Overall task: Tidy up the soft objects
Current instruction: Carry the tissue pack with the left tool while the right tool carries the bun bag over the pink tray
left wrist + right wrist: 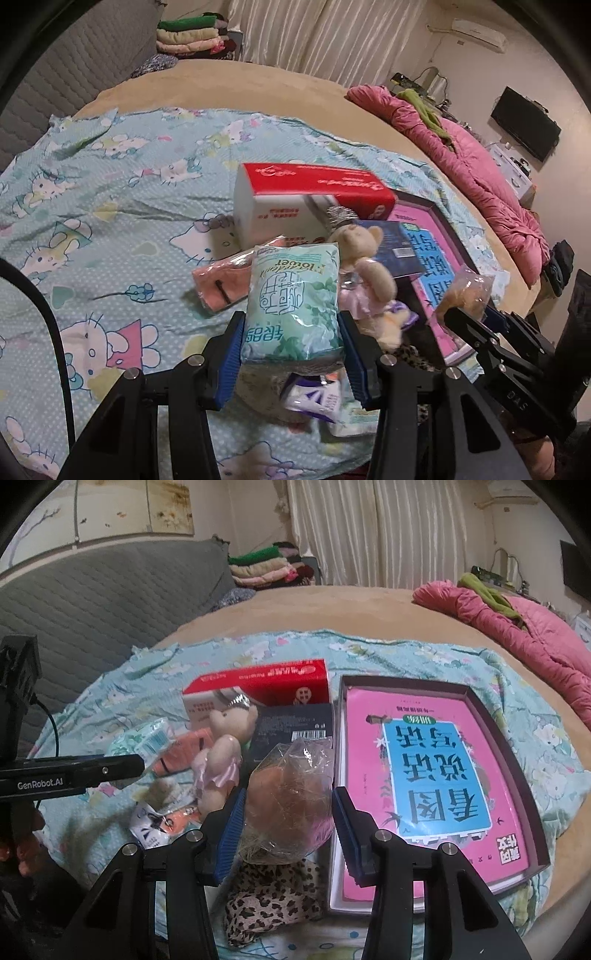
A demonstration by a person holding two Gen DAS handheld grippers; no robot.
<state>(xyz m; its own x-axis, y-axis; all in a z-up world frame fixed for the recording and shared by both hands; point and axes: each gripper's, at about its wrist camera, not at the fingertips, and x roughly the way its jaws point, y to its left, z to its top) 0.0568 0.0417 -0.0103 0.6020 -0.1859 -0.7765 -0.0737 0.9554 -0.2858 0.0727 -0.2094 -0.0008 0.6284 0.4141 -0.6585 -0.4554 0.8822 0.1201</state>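
My left gripper (291, 354) is shut on a green tissue pack (291, 299) and holds it above the Hello Kitty sheet (110, 177). My right gripper (286, 834) is shut on a clear bag with an orange plush (288, 797), held over a leopard-print cloth (273, 897). A teddy bear in a pink dress (365, 269) lies beside a red-and-white tissue box (306, 199); the bear also shows in the right wrist view (225, 753). A pink bagged cloth (221, 280) and small packets (317, 402) lie on the sheet.
An open box holding a pink and blue book (436, 775) lies at the right, with a dark box (291, 734) beside it. A pink quilt (480, 177) lies along the bed's right edge. Folded clothes (192, 33) are stacked at the back by the grey headboard (92, 598).
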